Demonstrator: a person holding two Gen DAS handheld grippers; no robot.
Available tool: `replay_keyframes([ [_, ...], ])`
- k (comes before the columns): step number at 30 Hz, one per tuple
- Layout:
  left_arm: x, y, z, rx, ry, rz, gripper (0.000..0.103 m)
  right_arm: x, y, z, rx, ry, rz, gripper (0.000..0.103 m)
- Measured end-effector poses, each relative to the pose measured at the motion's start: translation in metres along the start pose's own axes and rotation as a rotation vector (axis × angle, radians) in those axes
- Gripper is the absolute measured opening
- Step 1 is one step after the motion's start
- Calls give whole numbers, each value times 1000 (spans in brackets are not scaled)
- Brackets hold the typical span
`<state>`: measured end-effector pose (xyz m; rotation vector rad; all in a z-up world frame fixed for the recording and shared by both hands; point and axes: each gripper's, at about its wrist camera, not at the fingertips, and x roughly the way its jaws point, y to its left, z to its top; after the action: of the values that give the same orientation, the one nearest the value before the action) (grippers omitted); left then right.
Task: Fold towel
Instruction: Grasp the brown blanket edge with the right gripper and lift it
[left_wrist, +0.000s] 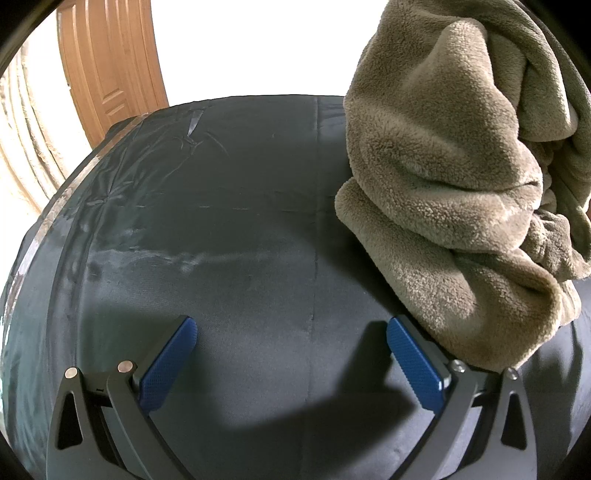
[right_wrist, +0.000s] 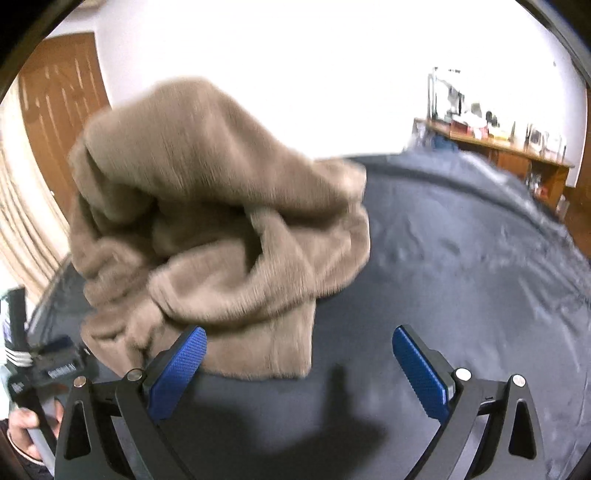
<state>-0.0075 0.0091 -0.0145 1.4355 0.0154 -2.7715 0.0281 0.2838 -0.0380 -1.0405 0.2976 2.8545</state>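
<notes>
The brown towel (left_wrist: 454, 206) sits as a bunched, crumpled heap on the dark cloth-covered bench (left_wrist: 229, 229), not flat and not folded; its layers roll over each other and no clean corner is visible. The left tongs (left_wrist: 291, 354) are released, with the blue pads wide apart, and the heap lies just beside the right pad, maybe touching its outer side. The right tongs (right_wrist: 299, 363) are also released and hold nothing; the towel (right_wrist: 221, 229) is in front of them, toward their left pad. The right wrist view is blurred, so fine details there I cannot tell. In my judgement, a good fold needs the heap to be spread flat first: each tongs should look for a free hem or corner, pinch only one layer, and pull the two corners apart so the cloth opens without twisting.
</notes>
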Motion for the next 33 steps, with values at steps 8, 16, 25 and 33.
replay_keyframes([
  [8, 1, 0, 0, 2, 0, -1, 103, -16, 3, 44, -31, -155, 78, 102],
  [16, 1, 0, 1, 6, 0, -5, 103, 0, 16, 69, -117, -187, 150, 102],
  [25, 3, 0, 3, 15, 0, -13, 103, 35, 2, 123, -76, -154, 317, 102],
  [33, 3, -1, 4, 23, 1, -20, 103, 73, 1, 143, -90, -31, 559, 61],
])
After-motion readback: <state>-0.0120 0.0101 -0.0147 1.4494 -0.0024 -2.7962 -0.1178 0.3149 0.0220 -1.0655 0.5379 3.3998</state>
